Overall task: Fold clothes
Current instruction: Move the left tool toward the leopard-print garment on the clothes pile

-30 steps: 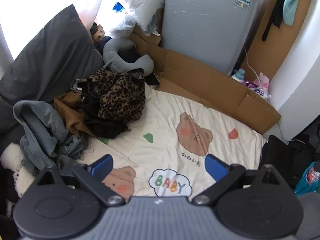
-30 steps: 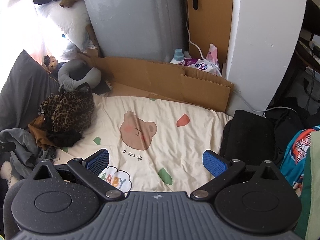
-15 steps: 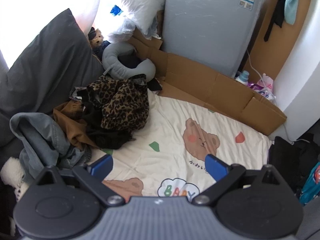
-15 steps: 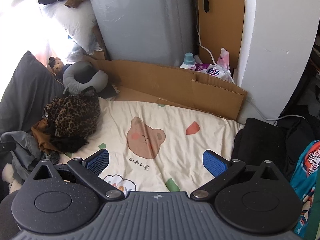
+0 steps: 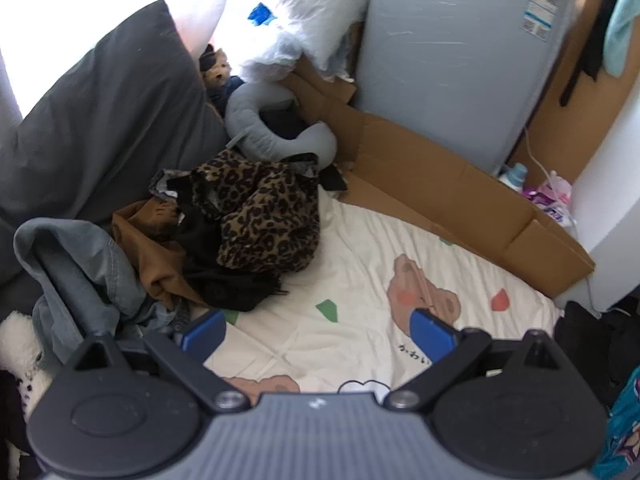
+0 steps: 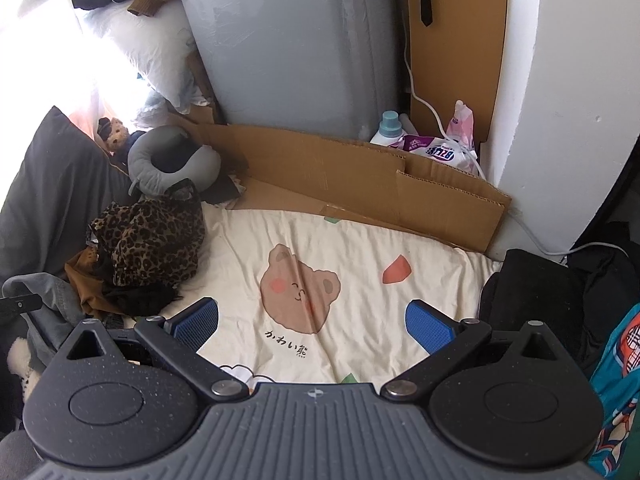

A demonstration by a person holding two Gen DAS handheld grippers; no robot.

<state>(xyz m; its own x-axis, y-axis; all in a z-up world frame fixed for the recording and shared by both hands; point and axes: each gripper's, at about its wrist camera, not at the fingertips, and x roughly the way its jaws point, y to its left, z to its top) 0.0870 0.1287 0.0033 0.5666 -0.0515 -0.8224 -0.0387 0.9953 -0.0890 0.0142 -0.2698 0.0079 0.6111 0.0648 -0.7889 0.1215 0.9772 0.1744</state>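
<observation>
A heap of crumpled clothes lies at the left of a cream bear-print sheet (image 5: 360, 312) (image 6: 360, 248). On top is a leopard-print garment (image 5: 264, 208) (image 6: 152, 240). Under it lie a brown garment (image 5: 156, 256) (image 6: 84, 276) and a black one (image 5: 236, 288) (image 6: 140, 300), with grey-blue jeans (image 5: 80, 272) (image 6: 48, 292) furthest left. My left gripper (image 5: 318, 334) hovers open just in front of the heap, holding nothing. Over the bear print, my right gripper (image 6: 312, 322) is open and empty, to the right of the heap.
A dark grey pillow (image 5: 100, 128) and grey neck pillow (image 5: 276, 136) sit behind the heap. Flattened cardboard (image 5: 440, 200) (image 6: 360, 184) lines the far edge before a grey appliance (image 6: 288, 48). Black cloth (image 6: 536, 292) and a teal bag (image 6: 616, 364) lie at the right.
Both grippers have moved forward and a little left toward the heap; the clothes now appear larger and closer. Both stay open and nothing was picked up.
</observation>
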